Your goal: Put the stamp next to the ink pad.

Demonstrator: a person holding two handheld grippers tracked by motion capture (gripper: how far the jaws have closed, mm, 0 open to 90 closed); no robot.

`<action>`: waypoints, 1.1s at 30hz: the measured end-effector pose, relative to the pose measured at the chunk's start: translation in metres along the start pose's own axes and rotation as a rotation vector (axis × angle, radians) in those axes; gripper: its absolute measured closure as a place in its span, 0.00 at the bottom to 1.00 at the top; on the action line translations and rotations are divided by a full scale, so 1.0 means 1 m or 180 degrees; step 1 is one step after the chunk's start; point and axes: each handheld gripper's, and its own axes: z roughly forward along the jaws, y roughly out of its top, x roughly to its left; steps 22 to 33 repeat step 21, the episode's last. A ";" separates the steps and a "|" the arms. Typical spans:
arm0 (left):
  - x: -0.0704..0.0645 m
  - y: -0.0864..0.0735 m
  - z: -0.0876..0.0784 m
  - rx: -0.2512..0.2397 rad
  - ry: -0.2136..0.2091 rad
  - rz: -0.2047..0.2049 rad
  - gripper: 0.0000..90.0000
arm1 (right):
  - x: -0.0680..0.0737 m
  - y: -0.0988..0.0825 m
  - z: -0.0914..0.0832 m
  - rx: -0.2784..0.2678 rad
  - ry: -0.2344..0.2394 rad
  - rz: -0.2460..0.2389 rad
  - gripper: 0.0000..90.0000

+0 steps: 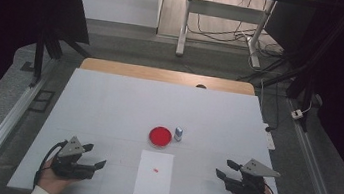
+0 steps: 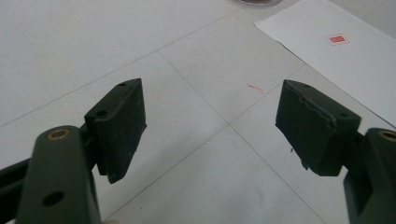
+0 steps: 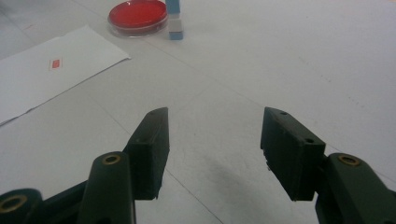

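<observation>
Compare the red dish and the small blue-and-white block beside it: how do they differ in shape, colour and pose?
The red dish is round, flat and low; the block is narrow, boxy and stands upright. The dish is a single bright red with a clear rim; the block is blue and white in bands. In footprint, the dish is much wider than the block. Both sit close together on the white table, beyond the paper sheet.

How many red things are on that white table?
2: a round red dish near the table's middle, beside a small stamp, and a tiny red mark on the paper sheet in front of it.
</observation>
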 end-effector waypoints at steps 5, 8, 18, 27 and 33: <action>0.000 0.000 0.000 -0.0004 0.0006 -0.0003 0.27 | 0.003 0.002 0.001 0.0017 0.0031 -0.0071 0.47; 0.000 0.000 0.000 -0.0005 -0.0002 0.0002 0.27 | 0.004 0.002 0.002 0.0016 0.0056 -0.0092 0.47; 0.000 0.000 0.000 -0.0003 0.0004 0.0004 0.27 | 0.005 0.002 0.003 0.0011 0.0067 -0.0094 0.47; 0.000 0.000 0.000 -0.0006 0.0004 0.0002 0.27 | 0.005 0.002 0.003 0.0034 0.0043 -0.0112 0.47; 0.000 0.000 0.000 -0.0006 0.0004 0.0002 0.27 | 0.005 0.002 0.003 0.0034 0.0043 -0.0112 0.47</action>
